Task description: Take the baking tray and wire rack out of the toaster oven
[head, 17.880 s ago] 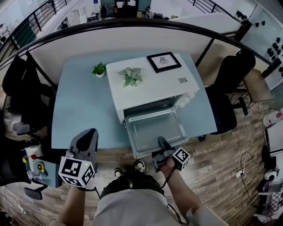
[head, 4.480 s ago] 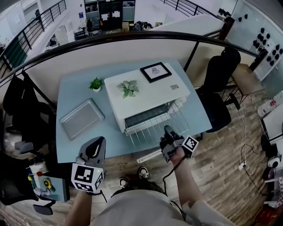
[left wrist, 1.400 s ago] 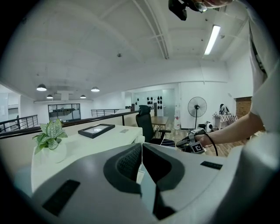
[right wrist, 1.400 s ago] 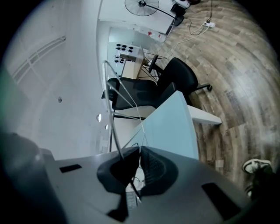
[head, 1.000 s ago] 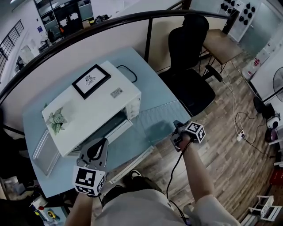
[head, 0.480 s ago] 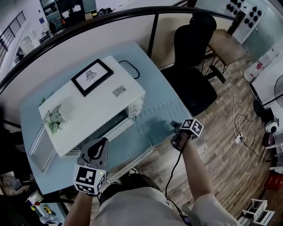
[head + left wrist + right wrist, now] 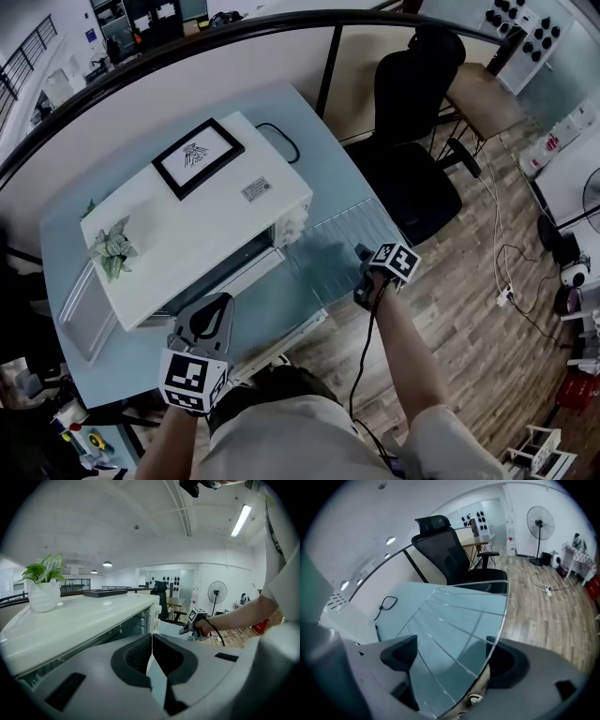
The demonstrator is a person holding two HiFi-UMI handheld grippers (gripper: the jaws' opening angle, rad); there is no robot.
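The thin silver wire rack (image 7: 454,620) lies flat on the light-blue surface (image 7: 405,599), out of the white toaster oven (image 7: 202,211); its near rim runs between the jaws of my right gripper (image 7: 452,658), which have just been opening and stand wide apart, pressing on nothing; the flat grey metal baking tray (image 7: 77,321) lies on the surface past the oven, well apart from both pairs of jaws; my left gripper (image 7: 151,641) has its jaws together, empty, the oven just ahead and to their left.
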